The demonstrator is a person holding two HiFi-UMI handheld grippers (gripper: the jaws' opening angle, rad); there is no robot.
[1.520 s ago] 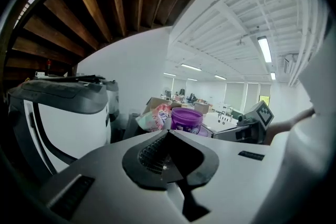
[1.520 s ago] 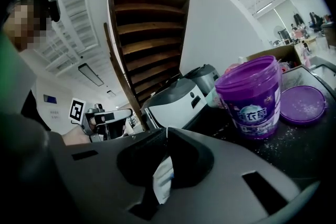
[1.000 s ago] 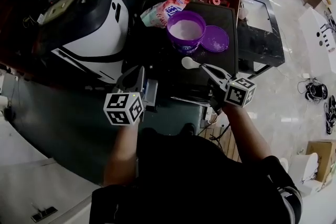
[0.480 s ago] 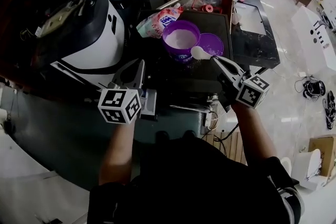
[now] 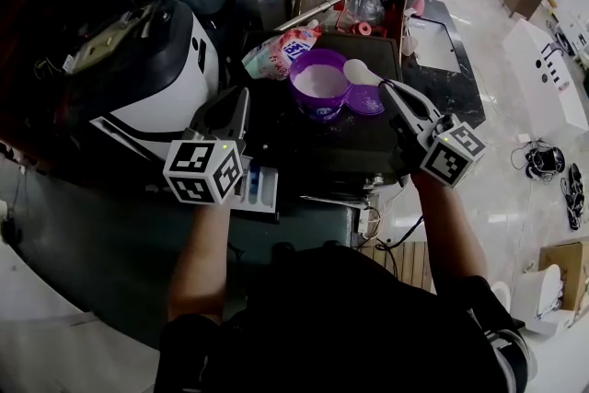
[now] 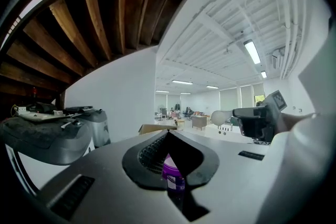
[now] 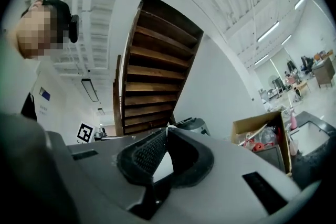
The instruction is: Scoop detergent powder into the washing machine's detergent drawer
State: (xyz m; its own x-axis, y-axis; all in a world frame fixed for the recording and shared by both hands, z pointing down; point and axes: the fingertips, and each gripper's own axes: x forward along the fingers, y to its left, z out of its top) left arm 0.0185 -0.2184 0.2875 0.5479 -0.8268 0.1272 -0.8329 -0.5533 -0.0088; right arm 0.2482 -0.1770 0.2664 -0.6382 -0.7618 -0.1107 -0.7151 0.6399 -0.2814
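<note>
Right tool (image 5: 394, 95) shut tight on the handle of a white scoop (image 5: 360, 71); white handle wedged between the jaws in the right gripper view. Scoop bowl held up in the air just right of the purple tub (image 5: 317, 106), over the far edge of the purple lid (image 5: 366, 100). Cannot tell whether the bowl carries powder. Tub open, white powder (image 5: 318, 78) inside, standing near the far edge of the black washer top (image 5: 304, 147), lid flat beside it on the right. Left tool (image 5: 241, 97) closed tip to tip, nothing gripped, over the washer top's left edge, pointing toward the tub. Detergent drawer (image 5: 257, 189) pulled out at the front left corner, just beside the left tool's marker cube, well apart from the scoop. Detergent bag (image 5: 279, 49) lying at the far left corner, touching the tub.
</note>
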